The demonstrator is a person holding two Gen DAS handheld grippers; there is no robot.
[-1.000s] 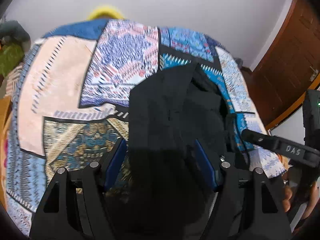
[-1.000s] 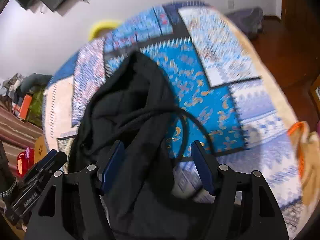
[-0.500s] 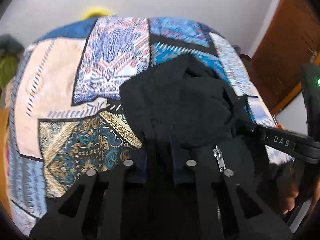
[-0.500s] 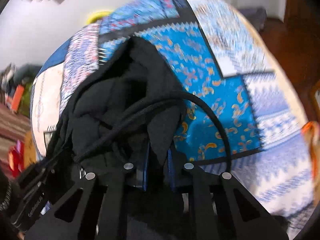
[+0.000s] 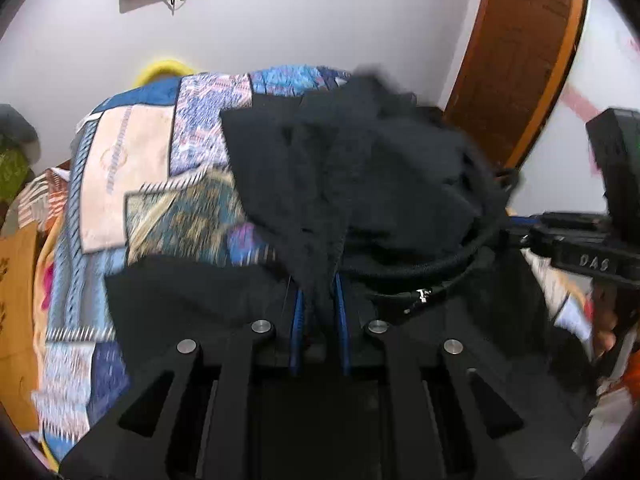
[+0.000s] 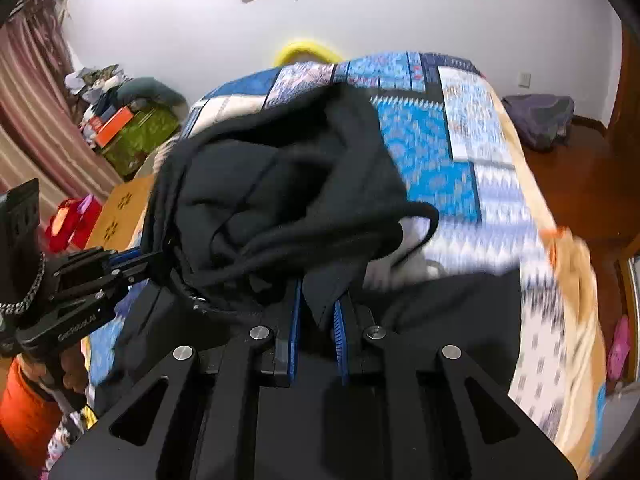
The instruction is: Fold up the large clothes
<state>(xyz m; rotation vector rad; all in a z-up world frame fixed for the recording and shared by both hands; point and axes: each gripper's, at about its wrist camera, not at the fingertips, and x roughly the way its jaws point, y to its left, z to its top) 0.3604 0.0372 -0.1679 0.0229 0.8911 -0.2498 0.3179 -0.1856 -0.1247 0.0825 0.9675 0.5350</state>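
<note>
over the patchwork bedspread [image 5: 132, 168] we hold a black hooded garment [image 5: 360, 168] bunched between our two tools, most of it raised off the bed while its lower part trails down toward the quilt. our left gripper [image 5: 319, 300] has its blue-lined fingers drawn narrow with a fold of the black cloth pinched between them. our right gripper [image 6: 316, 312] is drawn in likewise, a flap of the same cloth caught between its blue pads [image 6: 340, 328]. from the right wrist view the garment [image 6: 280, 184] hangs in a heap with its hood opening toward us, and the left tool [image 6: 100, 276] bites the edge at the far left. a black drawcord [image 5: 432, 260] loops across the front of the cloth, and a small zipper pull [image 5: 421, 293] shows beside it. the bedspread [image 6: 460, 152] lies beneath and beyond. a yellow object [image 6: 308, 50] sits past the bed's far end by the white wall [image 6: 400, 12], and a wooden door [image 5: 520, 60] stands to the right in the left wrist view
</note>
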